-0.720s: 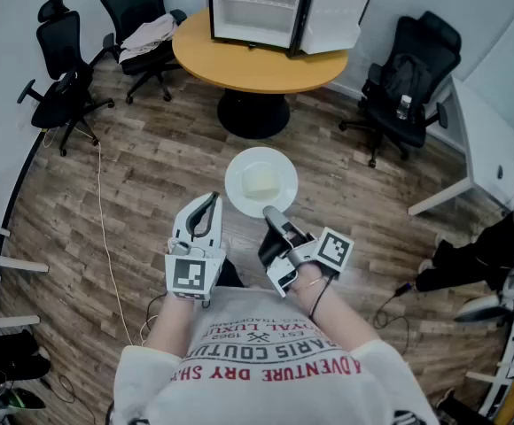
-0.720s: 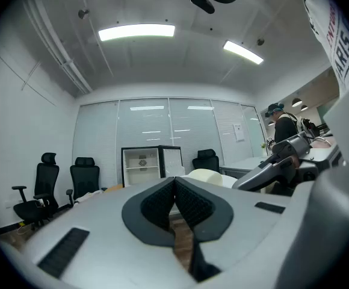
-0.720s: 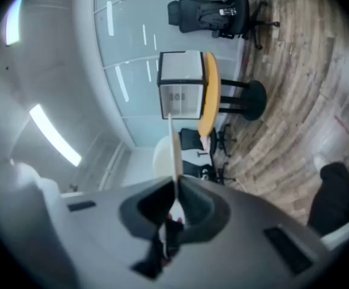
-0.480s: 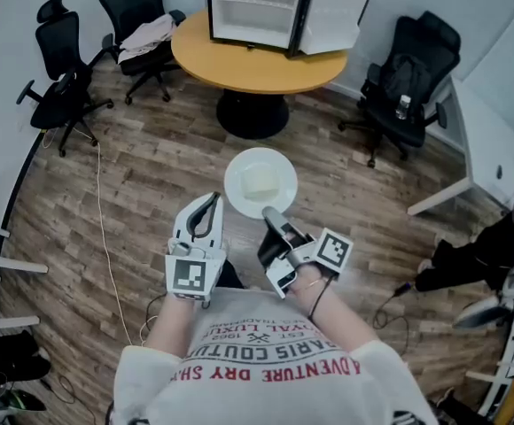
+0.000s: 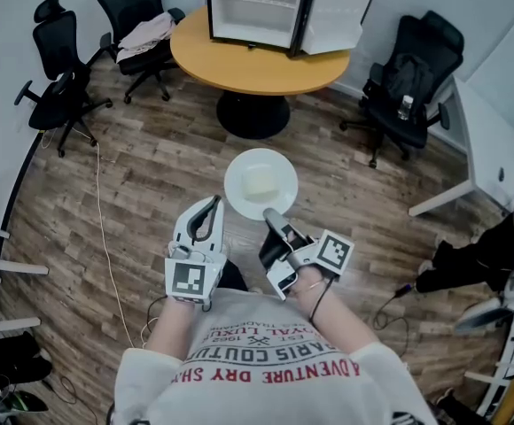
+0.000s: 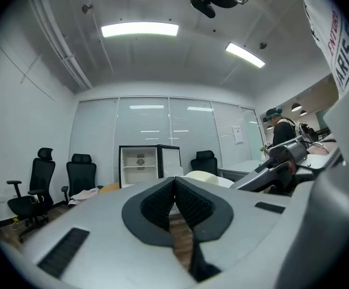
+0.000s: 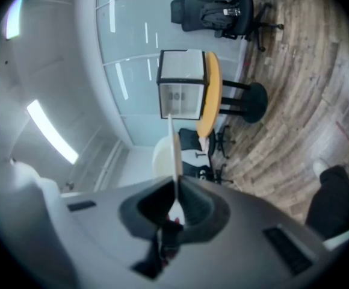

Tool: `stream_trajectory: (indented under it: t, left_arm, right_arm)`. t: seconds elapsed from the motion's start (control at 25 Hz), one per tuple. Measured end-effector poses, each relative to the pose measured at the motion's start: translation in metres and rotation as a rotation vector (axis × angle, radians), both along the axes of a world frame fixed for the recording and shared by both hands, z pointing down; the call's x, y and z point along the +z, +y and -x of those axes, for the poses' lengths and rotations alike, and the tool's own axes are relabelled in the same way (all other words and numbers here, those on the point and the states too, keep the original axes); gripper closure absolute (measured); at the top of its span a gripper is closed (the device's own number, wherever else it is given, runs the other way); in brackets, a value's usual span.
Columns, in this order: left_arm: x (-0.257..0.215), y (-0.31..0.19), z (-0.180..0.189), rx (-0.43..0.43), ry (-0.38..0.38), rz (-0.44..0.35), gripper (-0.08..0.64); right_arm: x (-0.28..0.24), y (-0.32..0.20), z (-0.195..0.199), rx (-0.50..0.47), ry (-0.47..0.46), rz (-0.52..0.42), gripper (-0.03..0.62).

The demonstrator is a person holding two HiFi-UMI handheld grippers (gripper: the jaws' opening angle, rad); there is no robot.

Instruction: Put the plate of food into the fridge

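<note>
- Head view looks steeply down on a person standing on a wooden floor, with a tool in each hand.
- A round white plate [image 5: 260,184] hangs in the air above the floor, just ahead of both tools. A pale block of food [image 5: 260,185] sits at its middle.
- The right tool [image 5: 275,222] is clenched on the plate's near rim. The right gripper view shows the thin rim [image 7: 173,155] edge-on, pinched between the dark pads.
- The left tool [image 5: 206,215] is clamped shut on nothing and sits just beside the plate's left rim without touching it. The left gripper view shows its pads pressed together.
- The fridge [image 5: 255,7] stands at the far edge of a round orange tabletop [image 5: 257,65], well ahead. Its door [image 5: 332,16] is swung open and its white shelves look bare.
- Handling, as a judgement: the plate looks stiff, smooth and breakable. Pinched at one spot on the rim, its weight levers against the pads, so it could sag or slip.
- The food lies loose and would slide if the plate tilts, so a level carry matters.
- The rim is the only sensible place to hold; the left tool could steady the opposite edge.
- Compared with the earlier frame, almost nothing differs: the grip is the same, the plate sits in the same place, and the fridge is barely nearer.
</note>
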State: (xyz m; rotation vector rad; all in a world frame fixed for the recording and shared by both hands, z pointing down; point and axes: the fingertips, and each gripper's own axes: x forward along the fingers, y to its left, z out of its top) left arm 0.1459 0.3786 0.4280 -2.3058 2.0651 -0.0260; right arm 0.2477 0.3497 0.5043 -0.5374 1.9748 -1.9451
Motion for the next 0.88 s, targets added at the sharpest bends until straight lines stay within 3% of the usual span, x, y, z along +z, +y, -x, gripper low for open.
stream_trajectory:
  t: [0.4,0.88]
  left_arm:
    - [-0.005,-0.082,0.070,0.002,0.007,0.000,0.528]
    - [-0.036,-0.199,0.173,0.075,-0.020,-0.034,0.528]
  right_arm:
    - [-0.005,-0.082,0.064,0.014,0.006,0.011,0.554]
    - [-0.028,-0.193,0.170,0.077,-0.015,0.004,0.554]
